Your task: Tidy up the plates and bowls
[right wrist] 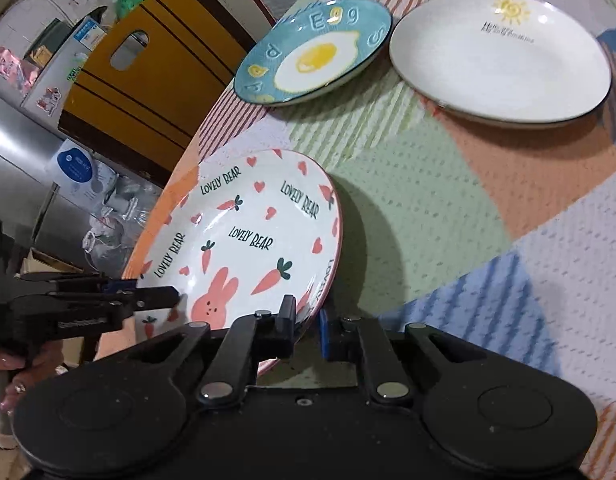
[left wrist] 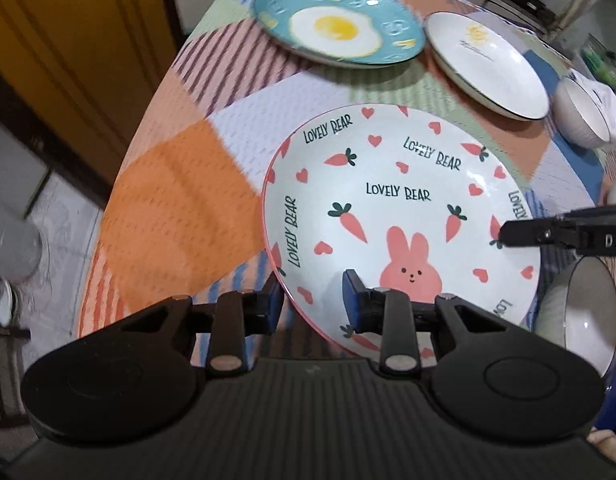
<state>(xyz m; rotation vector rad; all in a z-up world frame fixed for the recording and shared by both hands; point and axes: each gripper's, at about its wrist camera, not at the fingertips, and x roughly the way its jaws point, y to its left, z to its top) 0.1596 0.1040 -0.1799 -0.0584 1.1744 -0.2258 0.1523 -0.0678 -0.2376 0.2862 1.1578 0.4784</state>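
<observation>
A white "Lovely Bear" plate [left wrist: 400,216] with a pink rabbit, carrots and hearts is held tilted above the table. My left gripper [left wrist: 314,300] is shut on its near left rim; it also shows in the right wrist view [right wrist: 147,298]. My right gripper [right wrist: 308,326] is shut on the plate's [right wrist: 243,240] right rim, and its finger shows in the left wrist view [left wrist: 520,234]. A teal fried-egg plate [left wrist: 338,22] [right wrist: 314,52] and a white sun plate [left wrist: 486,64] [right wrist: 500,56] lie further back on the table.
The table has a patchwork cloth [right wrist: 448,208]. White bowls [left wrist: 580,116] stand at the far right and another white bowl [left wrist: 584,316] stands near right. A yellow chair back [left wrist: 67,40] is at the left table edge. A steel fridge [right wrist: 23,152] stands beyond.
</observation>
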